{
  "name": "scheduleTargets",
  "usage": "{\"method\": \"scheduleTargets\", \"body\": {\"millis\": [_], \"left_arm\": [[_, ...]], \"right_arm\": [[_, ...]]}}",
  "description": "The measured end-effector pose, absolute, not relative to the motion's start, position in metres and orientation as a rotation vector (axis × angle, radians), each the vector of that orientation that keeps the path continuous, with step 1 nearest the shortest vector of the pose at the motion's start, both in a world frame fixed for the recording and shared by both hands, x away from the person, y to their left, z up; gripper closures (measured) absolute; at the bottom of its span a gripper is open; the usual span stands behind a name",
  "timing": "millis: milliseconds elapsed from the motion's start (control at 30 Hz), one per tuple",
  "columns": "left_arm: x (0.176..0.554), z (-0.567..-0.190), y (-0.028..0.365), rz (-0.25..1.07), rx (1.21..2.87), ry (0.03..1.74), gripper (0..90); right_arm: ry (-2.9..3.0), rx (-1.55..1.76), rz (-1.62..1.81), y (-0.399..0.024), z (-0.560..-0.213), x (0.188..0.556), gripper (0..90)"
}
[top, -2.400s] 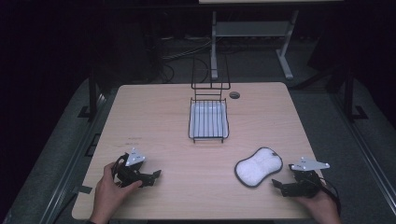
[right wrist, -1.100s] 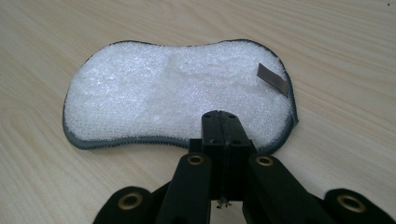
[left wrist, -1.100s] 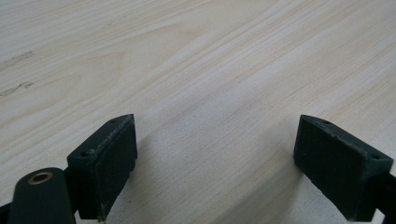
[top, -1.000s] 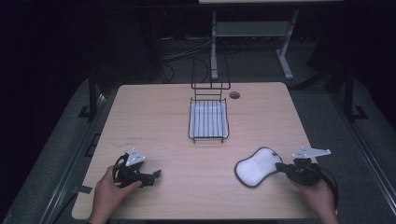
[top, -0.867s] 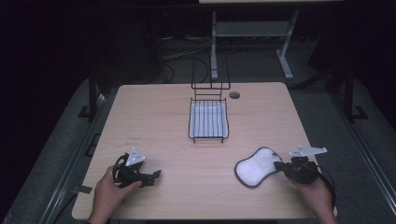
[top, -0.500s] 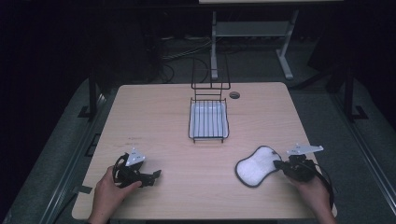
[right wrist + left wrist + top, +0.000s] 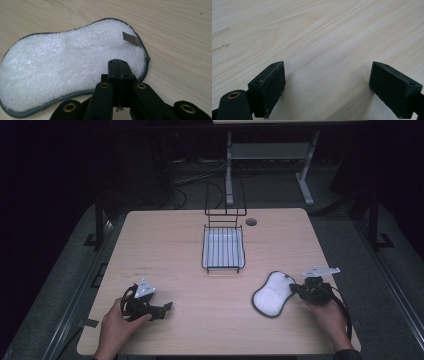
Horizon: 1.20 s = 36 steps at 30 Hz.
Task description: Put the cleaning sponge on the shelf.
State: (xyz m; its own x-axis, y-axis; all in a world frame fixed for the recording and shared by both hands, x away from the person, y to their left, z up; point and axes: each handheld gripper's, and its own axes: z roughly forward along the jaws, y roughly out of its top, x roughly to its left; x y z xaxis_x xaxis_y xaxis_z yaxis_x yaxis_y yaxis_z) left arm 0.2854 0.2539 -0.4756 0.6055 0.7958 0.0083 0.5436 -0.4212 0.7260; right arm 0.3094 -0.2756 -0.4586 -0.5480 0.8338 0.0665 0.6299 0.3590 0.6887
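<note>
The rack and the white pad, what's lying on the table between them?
Nothing. In the high view only bare table lies between the rack and the pad; the right tongs sit on the pad's other side.

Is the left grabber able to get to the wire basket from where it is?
Probably yes. The left gripper is open with nothing in it, and only bare table lies between it and the wire basket. The sponge sits off by the right gripper, out of its path.

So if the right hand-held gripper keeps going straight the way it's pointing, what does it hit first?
Likely the white, grey-edged scrubbing pad: the right hand-held gripper, jaws shut, already points over its near edge; contact is unclear.
</note>
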Motion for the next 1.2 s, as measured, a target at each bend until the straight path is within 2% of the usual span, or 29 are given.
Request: {"method": "scheduleTargets", "body": {"millis": [800,1200], "left_arm": [[0.285,-0.476,0.254,0.462,2.130,1.052,12.7],[0.285,-0.476,0.254,0.462,2.129,1.053,12.7]], "right_arm": [[2.304,1.299,1.001,-0.253,-0.461,0.346,89.8],[2.306,1.318,1.046,-0.255,-0.450,0.342,89.8]]}}
